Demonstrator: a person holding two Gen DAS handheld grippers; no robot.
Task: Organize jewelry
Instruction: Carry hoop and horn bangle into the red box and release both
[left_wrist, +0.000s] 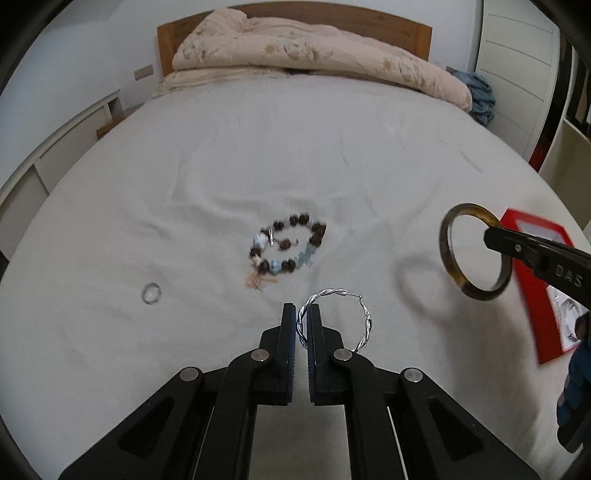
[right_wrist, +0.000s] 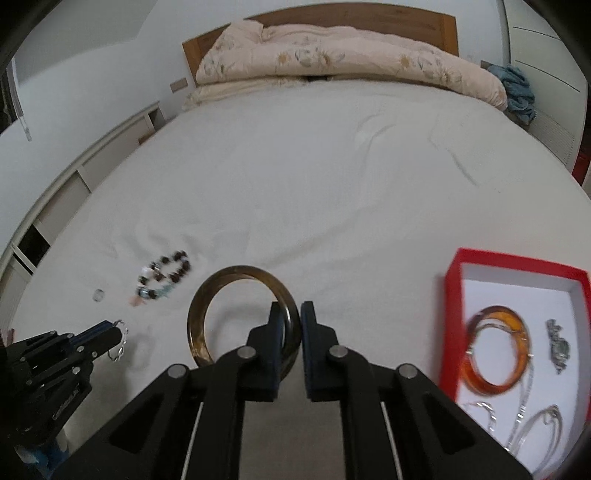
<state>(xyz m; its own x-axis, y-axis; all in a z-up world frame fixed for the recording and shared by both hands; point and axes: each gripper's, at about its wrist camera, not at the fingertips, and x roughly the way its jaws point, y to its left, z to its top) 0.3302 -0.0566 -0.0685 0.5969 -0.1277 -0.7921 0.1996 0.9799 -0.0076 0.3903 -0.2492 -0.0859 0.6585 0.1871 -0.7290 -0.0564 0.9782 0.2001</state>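
The left gripper pinches a twisted silver hoop earring in its jaws, above the bed; the right gripper clamps a brown bangle. Right of those jaws lies the red jewelry box; ahead-left, a beaded bracelet and a small ring

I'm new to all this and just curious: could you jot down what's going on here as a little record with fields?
Setting: bed sheet
Left gripper: shut on twisted silver hoop earring
Right gripper: shut on dark brown bangle
Loose on the sheet: beaded bracelet, small ring
Red box: open; holds orange bangle, silver pieces
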